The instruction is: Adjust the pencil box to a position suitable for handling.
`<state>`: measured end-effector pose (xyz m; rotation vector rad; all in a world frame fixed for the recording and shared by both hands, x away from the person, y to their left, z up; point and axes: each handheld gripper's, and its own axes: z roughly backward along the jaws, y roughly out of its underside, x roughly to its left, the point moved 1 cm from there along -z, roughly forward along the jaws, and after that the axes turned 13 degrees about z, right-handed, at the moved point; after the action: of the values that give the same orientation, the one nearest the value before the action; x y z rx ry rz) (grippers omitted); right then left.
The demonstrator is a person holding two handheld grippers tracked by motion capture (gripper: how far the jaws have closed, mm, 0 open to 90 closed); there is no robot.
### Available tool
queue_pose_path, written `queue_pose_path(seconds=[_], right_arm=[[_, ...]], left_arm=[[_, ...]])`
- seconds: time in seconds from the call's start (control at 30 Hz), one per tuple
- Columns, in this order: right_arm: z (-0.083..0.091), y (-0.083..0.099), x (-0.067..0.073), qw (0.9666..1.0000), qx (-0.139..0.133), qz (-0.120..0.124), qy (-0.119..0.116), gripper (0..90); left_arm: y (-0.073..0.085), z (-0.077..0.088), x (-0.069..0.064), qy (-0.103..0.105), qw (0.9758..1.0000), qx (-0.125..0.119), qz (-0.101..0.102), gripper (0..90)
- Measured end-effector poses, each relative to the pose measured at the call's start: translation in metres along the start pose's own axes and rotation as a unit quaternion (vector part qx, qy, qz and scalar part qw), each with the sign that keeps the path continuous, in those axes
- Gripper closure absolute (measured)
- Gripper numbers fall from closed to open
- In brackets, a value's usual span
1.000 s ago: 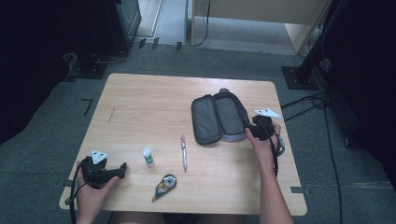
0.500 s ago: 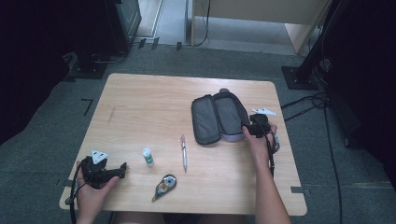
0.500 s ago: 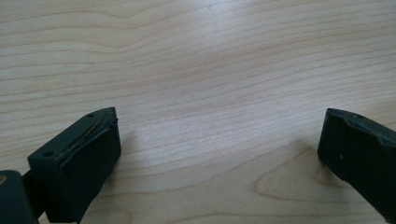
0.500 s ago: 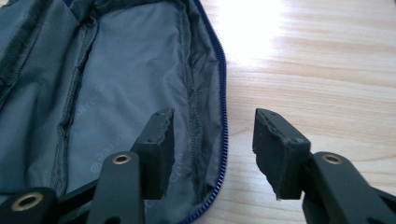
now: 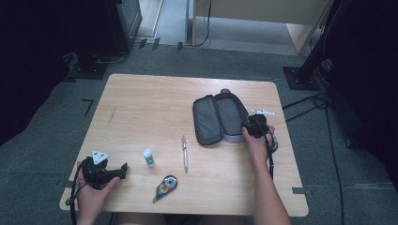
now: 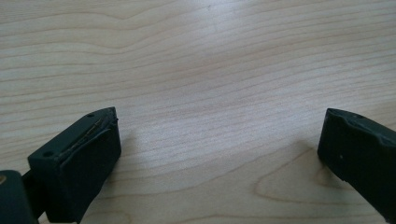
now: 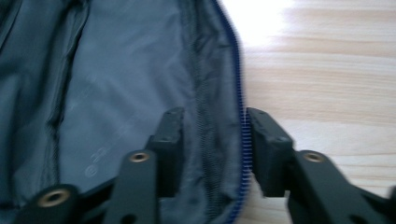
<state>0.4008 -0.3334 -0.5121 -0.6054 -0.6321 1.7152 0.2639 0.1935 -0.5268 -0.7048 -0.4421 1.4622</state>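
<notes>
Resting at the table's (image 5: 141, 103) near left corner, the left gripper (image 5: 123, 169) lies in the person's left hand (image 5: 94, 190), pointing toward the table's middle. In the left gripper view, its jaws stand wide apart with bare wood between them; nothing is held.

Just right of that gripper stands a small white bottle (image 5: 149, 157) with a green band. A pen (image 5: 185, 153) lies further right, pointing away from the person. Near the front edge, between bottle and pen, lies a dark oval item (image 5: 165, 185); what it is cannot be told.

Right of centre lies the case (image 5: 218, 118), unzipped and spread flat, its grey lining up. It sits well apart from the bottle and pen.

At the case's right near edge, the right gripper (image 5: 249, 129) is held by the right hand (image 5: 256, 143), whose forearm comes in from the bottom edge. In the right gripper view, the jaws straddle the case's (image 7: 116, 93) zipped rim: one finger (image 7: 170, 135) is inside over the lining, the other outside over the wood. The jaws have just been closing with the rim between them. A narrow gap remains on each side of the fabric, so the pads do not yet press on it.

A small white piece (image 5: 263, 112) lies on the table just beyond the right gripper.
</notes>
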Motion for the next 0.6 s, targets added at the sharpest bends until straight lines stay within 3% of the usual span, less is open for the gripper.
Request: queue_pose_path(seconds=[0.07,0.17,0.3,0.4,0.6], right_arm=[[0.000,0.002,0.004,0.9999,0.000,0.006,0.014,72.6],[0.003,0.006,0.009,0.9995,0.005,-0.023,0.022,87.0],[0.005,0.006,0.012,0.9992,-0.001,-0.023,0.033,88.8],[0.010,0.006,0.010,0.9971,-0.014,-0.071,0.023,89.2],[0.022,-0.001,0.021,0.9917,-0.035,-0.124,0.001,89.5]], left_arm=[[0.000,0.000,0.000,0.000,1.0000,0.000,0.000,0.0],[0.000,0.000,0.000,0.000,1.0000,0.000,0.000,0.0],[0.000,0.000,0.000,0.000,1.0000,0.000,0.000,0.0],[0.000,0.000,0.000,0.000,1.0000,0.000,0.000,0.0],[0.000,0.000,0.000,0.000,1.0000,0.000,0.000,0.0]])
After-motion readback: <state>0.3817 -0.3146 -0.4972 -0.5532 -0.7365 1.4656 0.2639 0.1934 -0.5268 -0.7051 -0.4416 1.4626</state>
